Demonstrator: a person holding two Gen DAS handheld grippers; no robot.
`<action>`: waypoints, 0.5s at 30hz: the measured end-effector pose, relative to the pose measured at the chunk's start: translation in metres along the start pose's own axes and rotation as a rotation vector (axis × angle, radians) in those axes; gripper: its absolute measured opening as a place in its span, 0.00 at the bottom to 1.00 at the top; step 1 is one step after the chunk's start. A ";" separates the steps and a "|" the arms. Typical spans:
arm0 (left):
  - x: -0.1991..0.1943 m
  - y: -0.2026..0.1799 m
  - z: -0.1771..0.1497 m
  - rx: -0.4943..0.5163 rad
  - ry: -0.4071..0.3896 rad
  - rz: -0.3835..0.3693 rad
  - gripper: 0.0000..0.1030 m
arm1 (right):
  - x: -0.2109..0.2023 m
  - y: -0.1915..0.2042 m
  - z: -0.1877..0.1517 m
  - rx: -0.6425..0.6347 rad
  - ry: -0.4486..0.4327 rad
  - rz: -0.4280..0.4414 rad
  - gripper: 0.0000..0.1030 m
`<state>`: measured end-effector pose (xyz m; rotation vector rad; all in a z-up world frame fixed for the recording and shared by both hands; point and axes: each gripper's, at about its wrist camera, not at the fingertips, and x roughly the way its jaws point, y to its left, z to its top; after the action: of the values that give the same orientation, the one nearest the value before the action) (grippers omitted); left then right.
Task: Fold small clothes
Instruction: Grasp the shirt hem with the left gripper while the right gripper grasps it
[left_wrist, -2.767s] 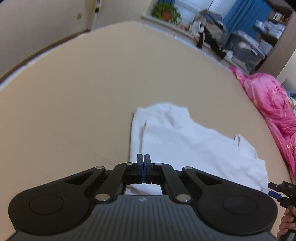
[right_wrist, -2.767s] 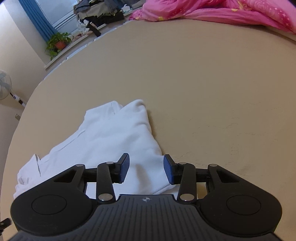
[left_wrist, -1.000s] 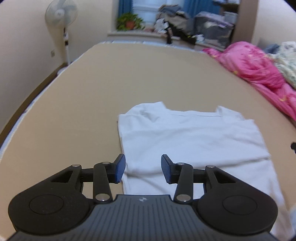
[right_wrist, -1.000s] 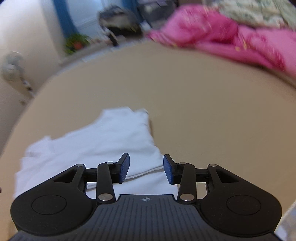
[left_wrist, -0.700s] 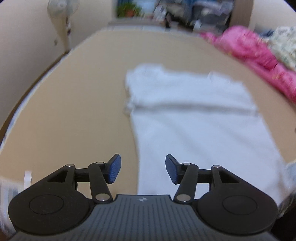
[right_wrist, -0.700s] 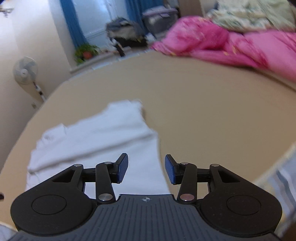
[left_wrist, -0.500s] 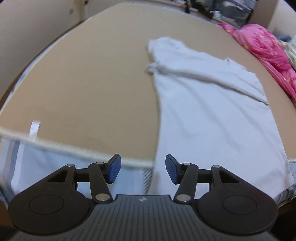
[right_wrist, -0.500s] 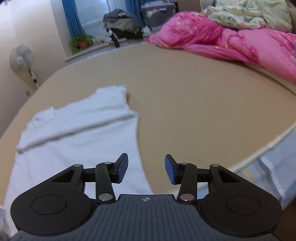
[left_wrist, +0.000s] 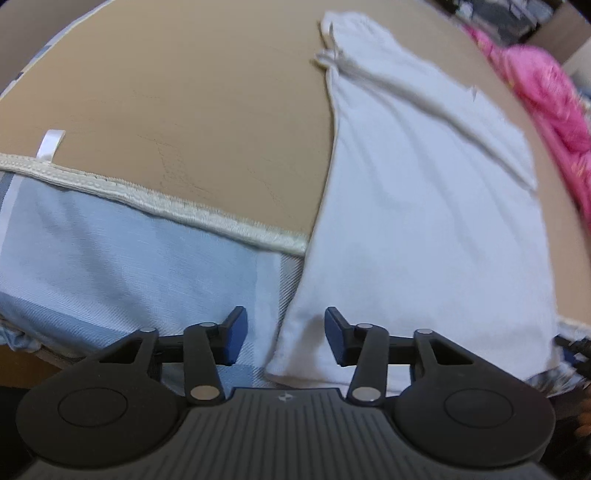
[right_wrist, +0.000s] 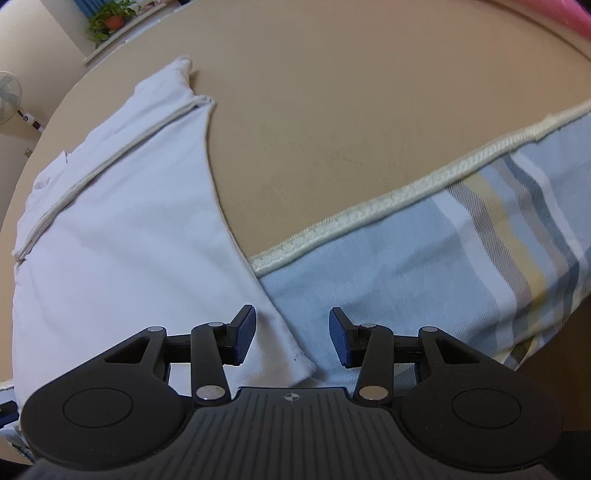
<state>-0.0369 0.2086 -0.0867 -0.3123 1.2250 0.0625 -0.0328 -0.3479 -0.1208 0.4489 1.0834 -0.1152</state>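
- Left wrist view: we are lowering our left gripper (left_wrist: 284, 339), jaws closing but gripping nothing, over the white shirt (left_wrist: 417, 221)'s near left hem corner, no longer its middle.
- Right wrist view: our right gripper (right_wrist: 291, 339), jaws apart and empty, is now straddling the right hem corner, which is hanging over the mattress edge (right_wrist: 406, 192), ready for folding.

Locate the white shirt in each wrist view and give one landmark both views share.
Left wrist: white shirt fills the right half, its near corner between the gripper's fingers.
Right wrist: it fills the left half, its near corner between the fingers.
Shared landmark: cream piped mattress edge.
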 end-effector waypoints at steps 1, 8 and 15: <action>0.005 -0.002 -0.001 0.012 0.014 0.020 0.44 | 0.002 0.000 0.000 -0.006 0.011 -0.001 0.45; 0.007 -0.007 -0.002 0.050 0.014 0.030 0.24 | 0.012 0.014 -0.006 -0.101 0.047 -0.019 0.35; 0.006 -0.016 -0.006 0.081 0.001 0.041 0.13 | 0.008 0.016 -0.007 -0.108 0.043 0.027 0.13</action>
<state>-0.0370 0.1913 -0.0911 -0.2165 1.2317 0.0475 -0.0303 -0.3292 -0.1258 0.3699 1.1195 -0.0231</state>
